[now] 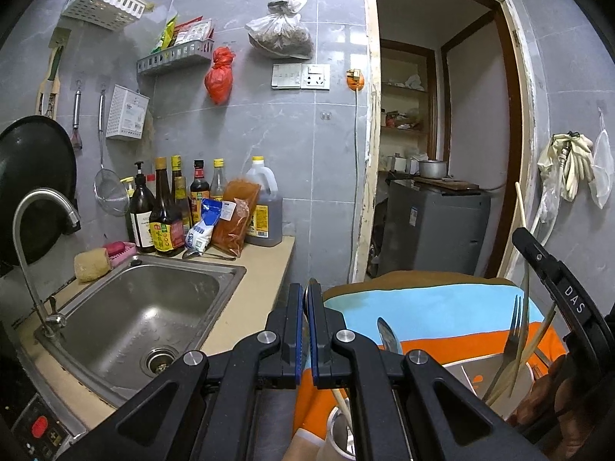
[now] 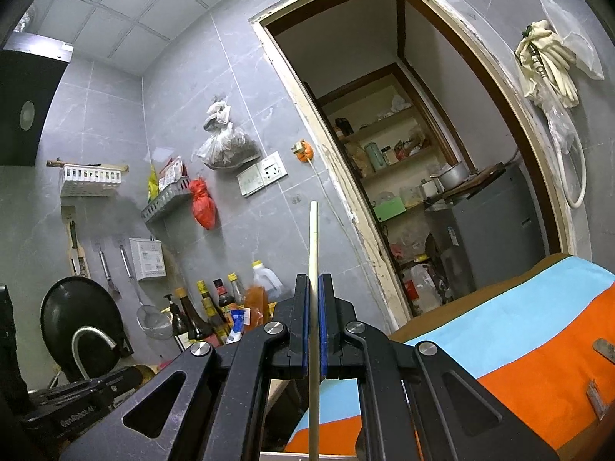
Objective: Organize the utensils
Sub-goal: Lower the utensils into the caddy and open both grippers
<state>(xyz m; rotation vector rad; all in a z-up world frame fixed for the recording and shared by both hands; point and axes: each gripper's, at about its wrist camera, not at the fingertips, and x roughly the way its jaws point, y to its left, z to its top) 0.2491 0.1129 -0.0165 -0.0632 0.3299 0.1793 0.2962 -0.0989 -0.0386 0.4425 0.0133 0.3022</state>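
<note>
My left gripper [image 1: 306, 288] is shut on a thin metal utensil; only its rounded end [image 1: 306, 296] shows between the pads, so I cannot tell which kind. Below it a wooden chopstick [image 1: 340, 399] leans in a steel holder [image 1: 340, 436]. A knife tip [image 1: 388, 336], a fork [image 1: 513, 330] and chopsticks [image 1: 538, 342] stand in a white cup [image 1: 517, 393] on the striped cloth [image 1: 423, 307]. My right gripper [image 2: 314, 282] is shut on a pale wooden chopstick [image 2: 313, 238], held upright. The right gripper's body also shows in the left wrist view [image 1: 557, 288], above the cup.
A steel sink [image 1: 146, 307] with a curved tap [image 1: 42, 207] lies at the left. Sauce bottles [image 1: 169, 207] and bags stand along the tiled wall. A black wok [image 1: 34, 184] hangs at the far left. An open doorway [image 1: 442, 134] leads to a storage room. Flat metal pieces [image 2: 605, 345] lie on the cloth.
</note>
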